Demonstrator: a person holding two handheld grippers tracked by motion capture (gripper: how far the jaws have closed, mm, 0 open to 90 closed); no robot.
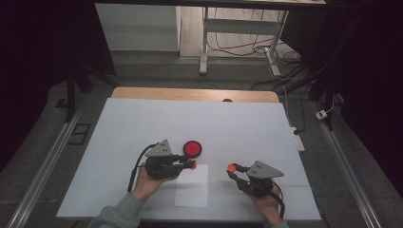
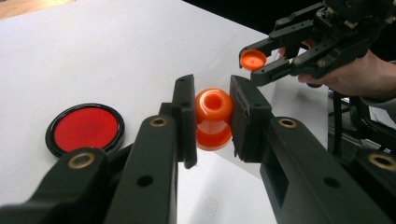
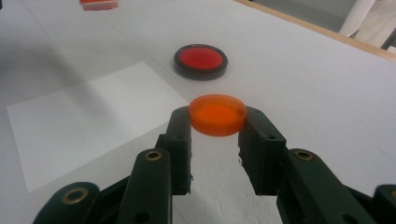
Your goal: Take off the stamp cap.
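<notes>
Orange bottle (image 2: 213,119) and orange cap (image 3: 217,114) are held apart above a white table (image 1: 142,123), which is covered in white and carries a paler sheet of paper (image 1: 192,186) near the front edge. A round red disc with a black rim (image 1: 192,148) is laid flat on the table, just beyond the left gripper (image 1: 189,164). The small bottle, its open mouth seen from the left gripper view, is clamped between the jaws of that gripper. The cap is pinched at its rim by the jaws of the right gripper (image 1: 232,169), well clear of the bottle.
</notes>
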